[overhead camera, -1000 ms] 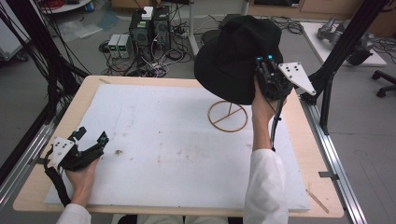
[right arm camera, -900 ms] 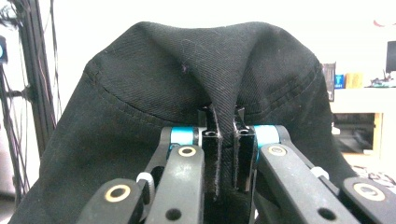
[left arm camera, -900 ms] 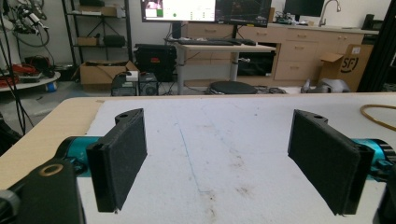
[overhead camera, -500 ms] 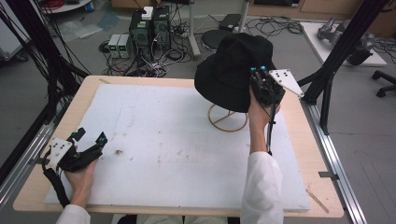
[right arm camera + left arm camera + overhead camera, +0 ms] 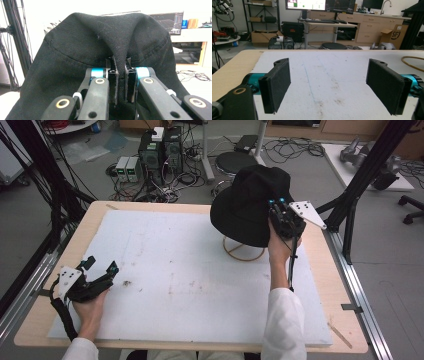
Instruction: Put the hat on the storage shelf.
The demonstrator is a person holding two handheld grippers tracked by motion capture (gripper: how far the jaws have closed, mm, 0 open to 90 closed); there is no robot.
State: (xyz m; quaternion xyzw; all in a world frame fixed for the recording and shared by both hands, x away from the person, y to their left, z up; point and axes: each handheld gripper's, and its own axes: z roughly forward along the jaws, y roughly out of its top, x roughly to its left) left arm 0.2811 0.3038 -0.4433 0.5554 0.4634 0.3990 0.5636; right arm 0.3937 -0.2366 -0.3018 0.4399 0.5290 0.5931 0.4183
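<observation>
From the high view, your left gripper [image 5: 100,275] rests at the near left of the white foam sheet [image 5: 190,275], close to the wooden table's edge [image 5: 35,320], with wide bare foam ahead and to its right. Your right gripper [image 5: 277,215] holds the black hat [image 5: 247,205] over the round wire stand [image 5: 243,251] at the far right.

In the left gripper view, your jaws stand wide apart over stained foam, gripping nothing.

In the right gripper view, your jaws pinch a fold of the hat's [image 5: 105,47] twill cloth, a stitched seam running beside them.
</observation>
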